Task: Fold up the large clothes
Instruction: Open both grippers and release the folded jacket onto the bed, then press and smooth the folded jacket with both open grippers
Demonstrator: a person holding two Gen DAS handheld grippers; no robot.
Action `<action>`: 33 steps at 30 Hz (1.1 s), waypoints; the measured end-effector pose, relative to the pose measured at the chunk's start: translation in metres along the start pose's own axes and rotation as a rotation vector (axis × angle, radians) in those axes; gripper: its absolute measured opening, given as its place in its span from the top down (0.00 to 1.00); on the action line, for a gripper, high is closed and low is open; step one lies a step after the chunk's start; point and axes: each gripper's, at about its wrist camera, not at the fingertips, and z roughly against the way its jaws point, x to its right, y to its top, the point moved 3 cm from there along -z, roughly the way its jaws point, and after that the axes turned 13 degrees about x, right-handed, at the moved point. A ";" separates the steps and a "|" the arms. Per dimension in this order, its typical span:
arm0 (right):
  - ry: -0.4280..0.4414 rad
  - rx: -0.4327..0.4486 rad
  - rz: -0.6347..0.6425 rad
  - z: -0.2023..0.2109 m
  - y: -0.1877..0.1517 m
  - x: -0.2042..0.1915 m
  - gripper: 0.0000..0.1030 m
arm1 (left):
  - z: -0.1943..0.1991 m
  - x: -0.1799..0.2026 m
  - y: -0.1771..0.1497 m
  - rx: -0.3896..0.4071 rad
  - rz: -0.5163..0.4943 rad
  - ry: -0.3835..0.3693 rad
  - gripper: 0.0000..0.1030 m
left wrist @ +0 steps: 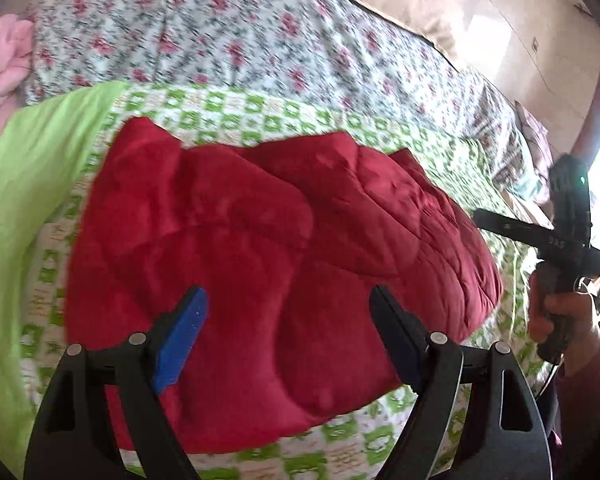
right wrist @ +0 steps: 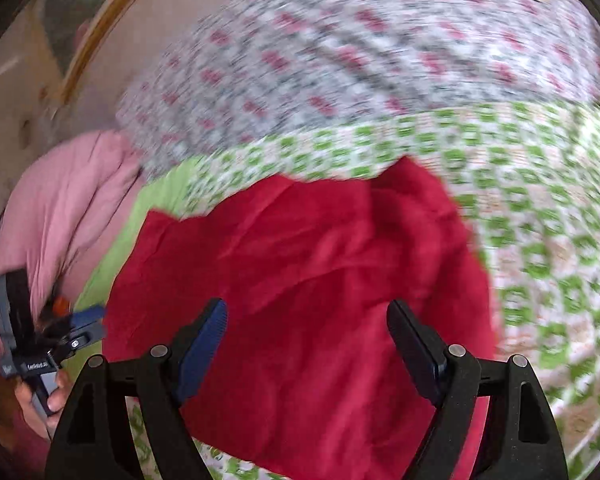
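On a green-checked sheet [left wrist: 340, 452] lies a folded red garment [left wrist: 260, 232]; above it, left gripper [left wrist: 288, 332] and right gripper [right wrist: 308, 344] hover, jaws spread, empty.

Bed [left wrist: 228, 32] with layered covers

A floral sheet [left wrist: 204, 40] covers the bed; a green-checked blanket [left wrist: 260, 108] lies over its near part. On the blanket rests a folded red garment [left wrist: 260, 240], with pink cloth [left wrist: 0, 60] bunched at the left edge.
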 end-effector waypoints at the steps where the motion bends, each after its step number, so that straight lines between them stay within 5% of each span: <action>1: 0.003 -0.016 0.016 -0.007 -0.004 -0.007 0.20 | -0.002 0.003 -0.002 -0.004 -0.003 -0.005 0.19; 6: -0.010 -0.078 0.121 -0.040 -0.016 -0.034 0.20 | -0.023 0.009 -0.015 -0.038 -0.041 0.018 0.19; 10: -0.119 -0.124 0.191 -0.066 -0.024 -0.029 0.21 | -0.041 0.000 -0.018 -0.045 -0.031 0.041 0.19; 22: -0.229 -0.098 0.041 -0.094 -0.028 0.029 0.21 | -0.077 -0.014 -0.006 -0.062 -0.019 0.062 0.19; 33: -0.278 -0.033 -0.046 -0.077 -0.038 0.036 0.29 | -0.090 -0.017 -0.006 -0.079 -0.038 0.060 0.17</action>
